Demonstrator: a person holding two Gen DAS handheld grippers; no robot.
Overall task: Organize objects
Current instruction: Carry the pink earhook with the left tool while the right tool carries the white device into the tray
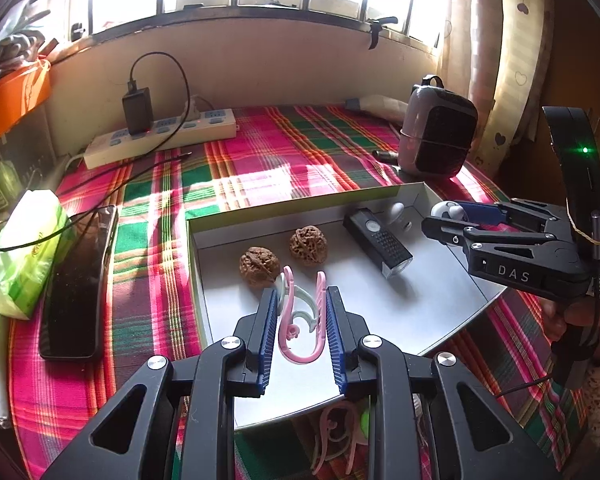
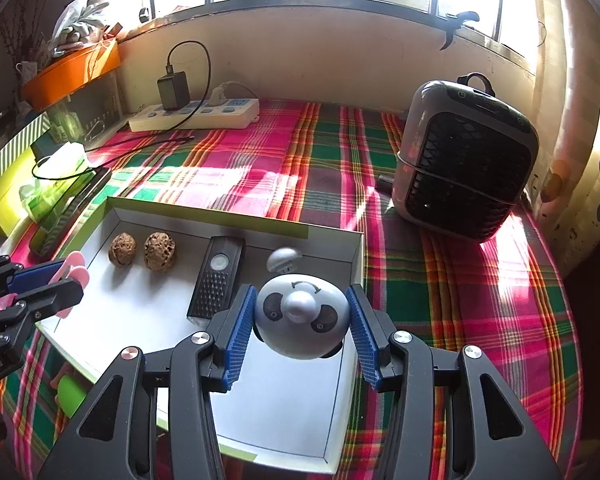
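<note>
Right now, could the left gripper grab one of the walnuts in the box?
Probably not yet: the left gripper is shut on the pink clip, so it's full. The walnuts lie uncovered just ahead.

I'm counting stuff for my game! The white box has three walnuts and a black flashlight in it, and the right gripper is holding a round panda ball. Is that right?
Almost. The white box holds two walnuts, not three; the right wrist view shows both beside the black flashlight. The right gripper does hold the round panda ball.
</note>
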